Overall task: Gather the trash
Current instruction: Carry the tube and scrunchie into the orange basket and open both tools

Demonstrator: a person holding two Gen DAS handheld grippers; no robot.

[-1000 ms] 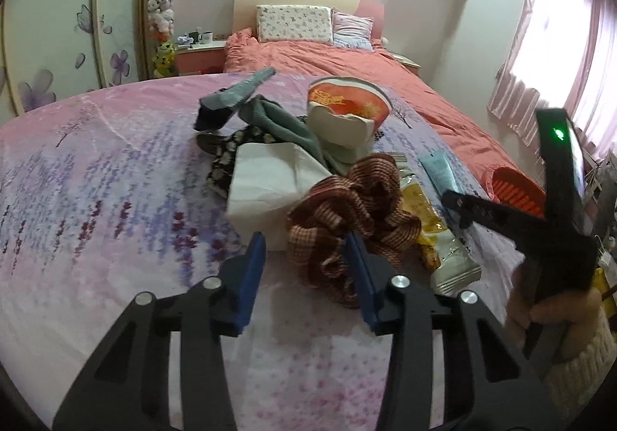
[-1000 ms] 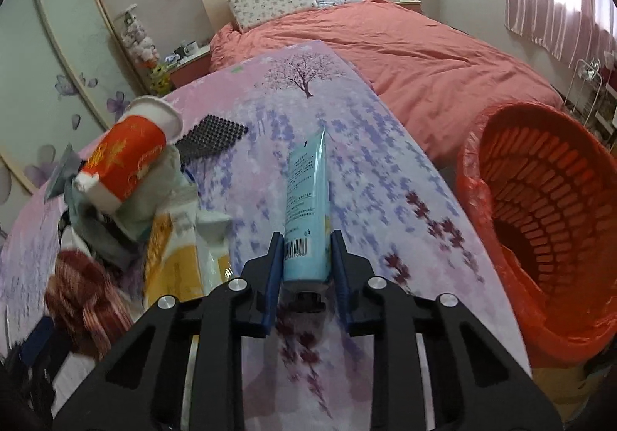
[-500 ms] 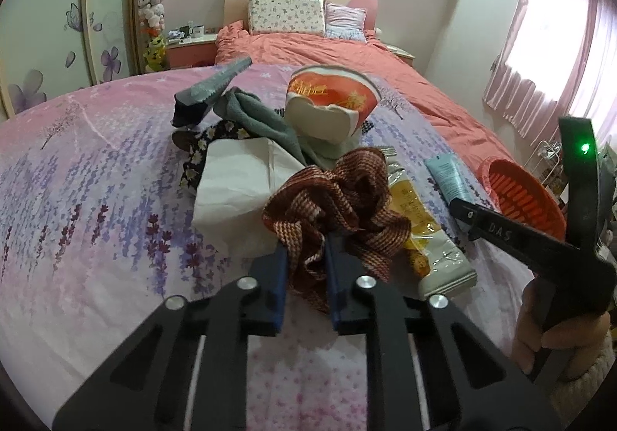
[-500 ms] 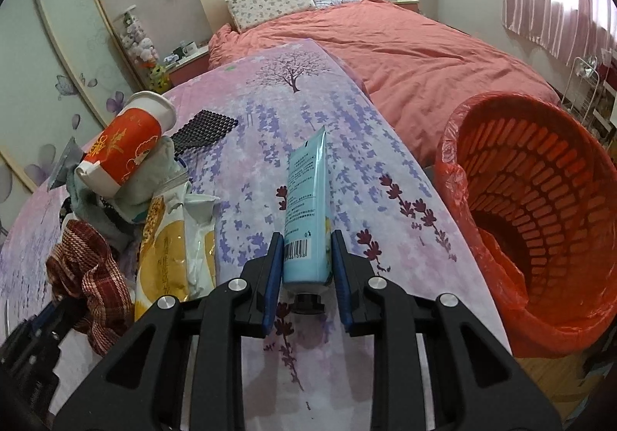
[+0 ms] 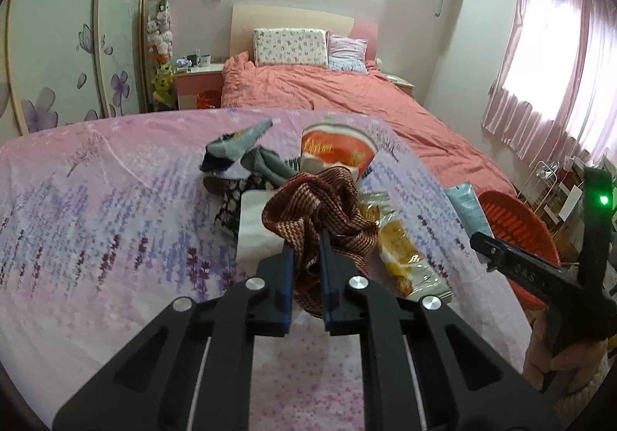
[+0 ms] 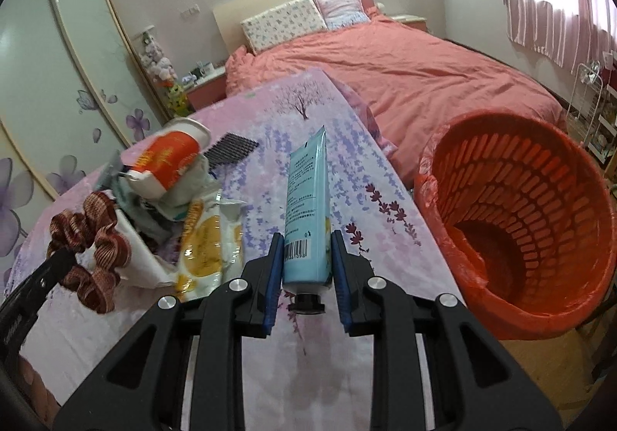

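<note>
My left gripper (image 5: pixel 306 238) is shut on a brown checked scrunchie (image 5: pixel 320 207), lifted a little above the pink flowered cloth (image 5: pixel 96 222). My right gripper (image 6: pixel 306 238) is shut on a light blue tube (image 6: pixel 308 195), its black cap (image 6: pixel 306 301) toward the camera, raised off the cloth. To its right stands the orange bin (image 6: pixel 540 207) with an orange liner. On the cloth lie a yellow snack wrapper (image 6: pixel 204 249), a red and white noodle cup (image 6: pixel 169 157) on its side and white paper (image 5: pixel 256 226).
Grey socks (image 5: pixel 239 145) and a black patterned cloth (image 5: pixel 231 203) lie behind the pile. A dark mesh piece (image 6: pixel 229 147) rests by the cup. Beyond is a bed (image 6: pixel 405 64) with an orange cover. A hand (image 5: pixel 547 361) holds the right gripper at the left view's right edge.
The left jaws closed on the scrunchie and lifted it off the cloth. The right gripper rose with the tube and shifted toward the orange bin.
</note>
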